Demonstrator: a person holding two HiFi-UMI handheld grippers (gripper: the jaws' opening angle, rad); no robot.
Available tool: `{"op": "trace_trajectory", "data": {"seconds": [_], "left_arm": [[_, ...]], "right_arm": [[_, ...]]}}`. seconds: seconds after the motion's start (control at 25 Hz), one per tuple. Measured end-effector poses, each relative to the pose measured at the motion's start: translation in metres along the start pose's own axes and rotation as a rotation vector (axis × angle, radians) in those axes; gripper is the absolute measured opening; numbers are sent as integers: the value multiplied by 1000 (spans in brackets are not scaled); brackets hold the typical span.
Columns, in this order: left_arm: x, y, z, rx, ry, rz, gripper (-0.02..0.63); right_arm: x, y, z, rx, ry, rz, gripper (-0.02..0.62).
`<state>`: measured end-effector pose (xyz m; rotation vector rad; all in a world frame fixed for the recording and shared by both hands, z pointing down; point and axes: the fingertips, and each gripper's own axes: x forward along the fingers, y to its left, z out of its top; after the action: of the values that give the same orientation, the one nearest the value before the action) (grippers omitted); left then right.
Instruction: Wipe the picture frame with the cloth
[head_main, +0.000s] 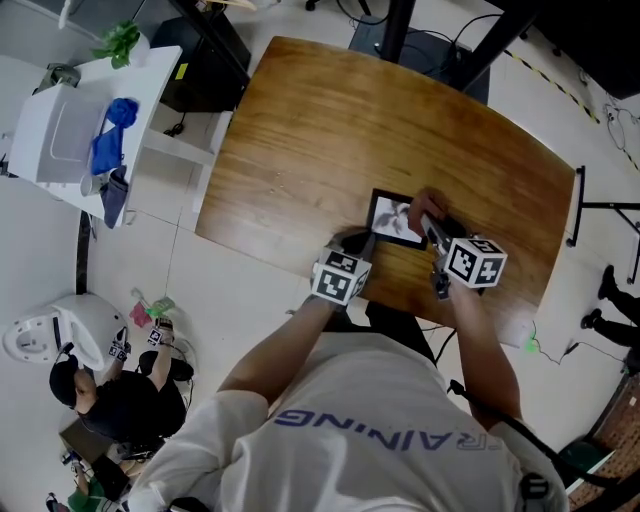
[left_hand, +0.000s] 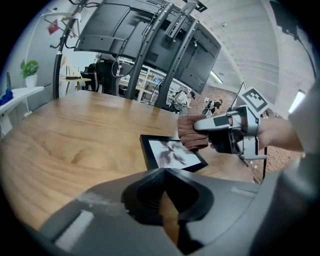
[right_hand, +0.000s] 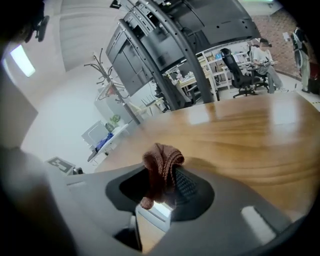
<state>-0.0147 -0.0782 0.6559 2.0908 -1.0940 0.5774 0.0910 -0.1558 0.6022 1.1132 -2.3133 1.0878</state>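
Note:
A black picture frame with a grey-white picture lies flat on the wooden table, near its front edge. My right gripper is shut on a bunched brown cloth and holds it over the frame's right part. From the left gripper view, the cloth sits at the frame's far right corner, clamped in the right gripper. In the right gripper view the cloth sticks up between the jaws. My left gripper is shut and holds nothing, just short of the frame's near left side.
A white shelf unit with a blue rag and a plant stands off the table's left. A person crouches on the floor at lower left. Black stands are at the right. Large dark screens rise behind the table.

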Motion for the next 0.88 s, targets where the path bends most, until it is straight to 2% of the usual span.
{"op": "trace_trajectory", "data": {"seconds": [0.2,0.4,0.64,0.88], "left_arm": [[0,0,0,0,2,0,4],[-1,0,1,-10,-4,-2,5],[-2,1,0,-16,-3,-4,3],[-3,1,1,-16,-4,-5,5]], "right_arm": [[27,48,0,-23,26,101,124],[59,76,-10,-62,77,143,124],[74,86,-26,-74,120,155,124],[70,77,-29,-83,119,144,124]]}}
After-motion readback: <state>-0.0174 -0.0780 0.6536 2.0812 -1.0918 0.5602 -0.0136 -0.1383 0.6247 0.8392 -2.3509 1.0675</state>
